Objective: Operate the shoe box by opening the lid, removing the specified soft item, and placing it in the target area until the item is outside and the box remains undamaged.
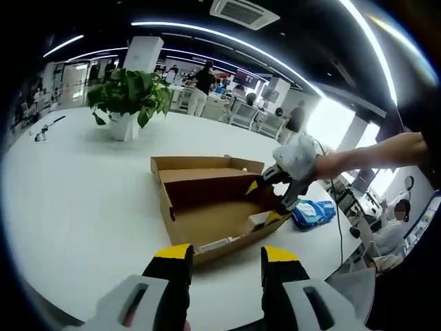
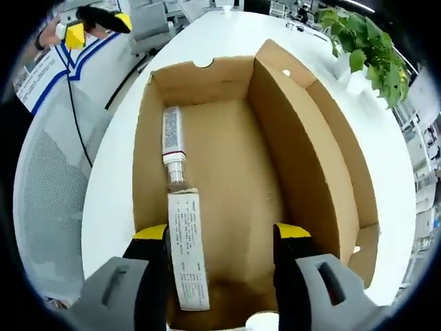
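Right gripper [image 2: 222,238]: jaws apart and empty, poised over the near end of the open shoe box [image 2: 317,158], looking straight down into it; in the left gripper view it shows at the box's far side, on a person's outstretched arm. Left gripper [image 1: 226,258]: jaws parted, holding nothing, hanging above the counter [image 1: 76,200] just short of the box's near wall, so well farther from the contents than its partner. Counter: white, round-edged, carrying the box near its middle. Shoe box: brown cardboard, lid [image 1: 207,165] already swung back and standing open along one long side, walls looking sound. Potted plant [image 1: 129,96]: green leaves in a white pot, well apart from the box toward the far edge. Blue-and-white packet [image 1: 313,212]: soft-looking, lying on the counter beside the box, outside it; whether this is the specified soft item I cannot tell. Contents on the box floor: a small bottle [image 2: 175,162] with a printed paper slip [image 2: 187,245] just below it, both lined up along the box's long axis and close to one long wall, the slip's near end lying beside the right gripper's left jaw. Judgement: anything lifted out next falls to the right gripper, approaching end-on along that axis.
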